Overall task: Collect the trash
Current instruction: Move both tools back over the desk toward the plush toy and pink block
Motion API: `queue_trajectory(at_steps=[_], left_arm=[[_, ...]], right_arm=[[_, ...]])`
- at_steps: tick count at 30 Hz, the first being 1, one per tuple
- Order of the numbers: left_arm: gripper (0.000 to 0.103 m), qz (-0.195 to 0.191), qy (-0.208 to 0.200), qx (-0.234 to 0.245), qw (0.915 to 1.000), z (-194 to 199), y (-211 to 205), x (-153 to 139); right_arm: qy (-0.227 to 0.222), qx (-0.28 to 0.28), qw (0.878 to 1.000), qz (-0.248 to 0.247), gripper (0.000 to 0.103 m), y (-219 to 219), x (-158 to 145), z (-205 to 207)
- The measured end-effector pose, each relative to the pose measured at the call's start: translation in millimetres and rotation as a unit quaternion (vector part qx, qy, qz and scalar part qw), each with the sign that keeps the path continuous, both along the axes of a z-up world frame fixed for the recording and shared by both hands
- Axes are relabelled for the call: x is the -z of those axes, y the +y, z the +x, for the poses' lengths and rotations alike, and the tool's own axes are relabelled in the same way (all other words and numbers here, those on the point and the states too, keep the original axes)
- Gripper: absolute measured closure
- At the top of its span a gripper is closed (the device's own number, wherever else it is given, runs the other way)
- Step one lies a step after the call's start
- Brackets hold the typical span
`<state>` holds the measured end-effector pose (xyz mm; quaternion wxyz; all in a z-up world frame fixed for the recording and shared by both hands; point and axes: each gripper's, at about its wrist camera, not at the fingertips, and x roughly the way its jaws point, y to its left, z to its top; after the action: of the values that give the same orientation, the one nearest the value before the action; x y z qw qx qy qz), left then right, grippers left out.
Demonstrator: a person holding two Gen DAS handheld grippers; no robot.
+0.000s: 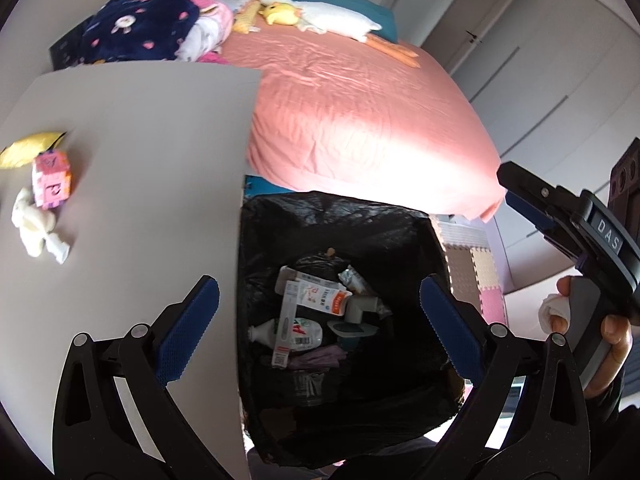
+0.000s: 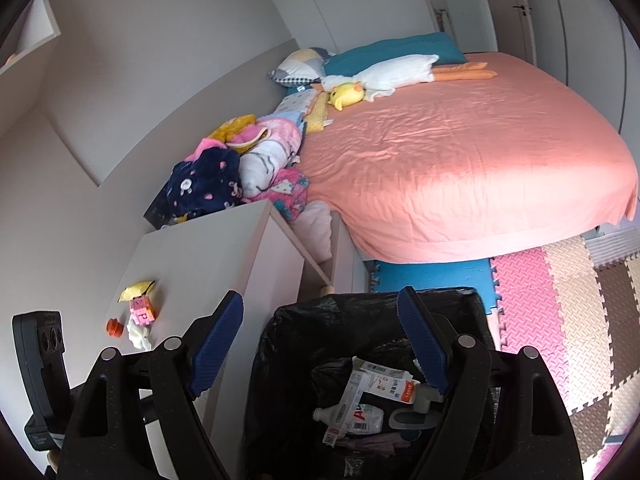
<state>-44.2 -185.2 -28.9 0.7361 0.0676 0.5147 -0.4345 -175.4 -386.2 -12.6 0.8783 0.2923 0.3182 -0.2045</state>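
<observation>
A trash bin lined with a black bag point(image 1: 280, 240) point(image 2: 360, 308) stands beside a low beige table point(image 1: 140, 160) point(image 2: 208, 264). It holds a white bottle point(image 1: 296, 330) point(image 2: 360, 416), flat cartons point(image 1: 320, 294) point(image 2: 384, 384) and other rubbish. My left gripper point(image 1: 320, 300) is open and empty above the bin. My right gripper point(image 2: 320, 312) is open and empty above the bin; it also shows at the right of the left wrist view point(image 1: 560, 216). On the table lie a crumpled white tissue point(image 1: 34, 226) point(image 2: 138, 332), a yellow wrapper point(image 1: 28, 148) point(image 2: 138, 288), a pink cube point(image 1: 52, 180) point(image 2: 142, 310) and an orange cap point(image 2: 114, 327).
A bed with a salmon sheet point(image 1: 360, 112) point(image 2: 460, 168) lies behind the bin, with plush toys point(image 2: 380, 76) and piled clothes point(image 1: 140, 28) point(image 2: 240, 168). Foam puzzle mats point(image 2: 560, 320) cover the floor at right. Wardrobe doors point(image 1: 520, 40) stand beyond.
</observation>
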Motion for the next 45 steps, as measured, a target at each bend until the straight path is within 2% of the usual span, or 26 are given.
queue_trajectory(at_steps=[13, 29, 39, 45], left_arm=[[0.006, 0.013, -0.01, -0.068, 0.9975, 26, 41, 9], [0.006, 0.025, -0.017, -0.154, 0.9877, 69, 98, 23], [0.006, 0.042, -0.033, -0.23, 0.9716, 108, 129, 31], [0.015, 0.057, -0.038, -0.252, 0.9653, 134, 138, 40]], right_arm=[[0.012, -0.064, 0.998, -0.003, 0.023, 38, 9, 42], [0.015, -0.141, 0.99, -0.009, 0.023, 85, 14, 116], [0.011, -0.183, 0.983, -0.009, 0.023, 110, 15, 163], [0.012, -0.207, 0.978, -0.006, 0.023, 125, 18, 191]])
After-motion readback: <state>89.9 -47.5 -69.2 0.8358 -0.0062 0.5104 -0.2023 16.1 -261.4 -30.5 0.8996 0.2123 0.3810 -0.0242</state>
